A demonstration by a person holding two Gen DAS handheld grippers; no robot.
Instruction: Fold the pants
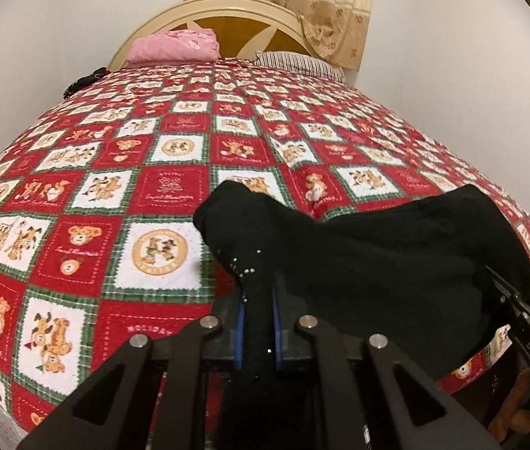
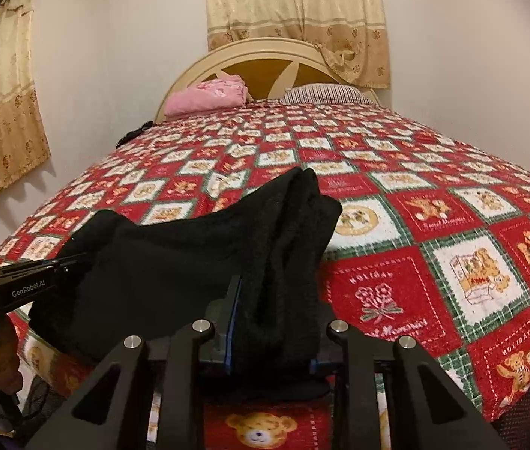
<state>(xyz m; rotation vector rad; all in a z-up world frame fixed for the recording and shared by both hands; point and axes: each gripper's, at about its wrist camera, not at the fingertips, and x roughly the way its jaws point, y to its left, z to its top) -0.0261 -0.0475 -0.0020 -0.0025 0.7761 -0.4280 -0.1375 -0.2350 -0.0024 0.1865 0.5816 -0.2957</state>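
Observation:
Black pants (image 1: 385,258) hang bunched between my two grippers, just above the near edge of the bed. My left gripper (image 1: 258,296) is shut on one end of the pants, with fabric pinched between its blue pads. My right gripper (image 2: 272,311) is shut on the other end of the pants (image 2: 189,262), a thick wad of cloth between its fingers. In the left wrist view the right gripper (image 1: 520,300) shows at the right edge. In the right wrist view the left gripper (image 2: 28,281) shows at the left edge.
A red, white and green teddy-bear quilt (image 1: 159,172) covers the bed. A folded pink cloth (image 1: 173,47) and a striped pillow (image 1: 298,62) lie by the headboard (image 1: 227,11). Beige curtains (image 2: 295,18) hang behind. A dark item (image 1: 84,82) lies at the far left edge of the bed.

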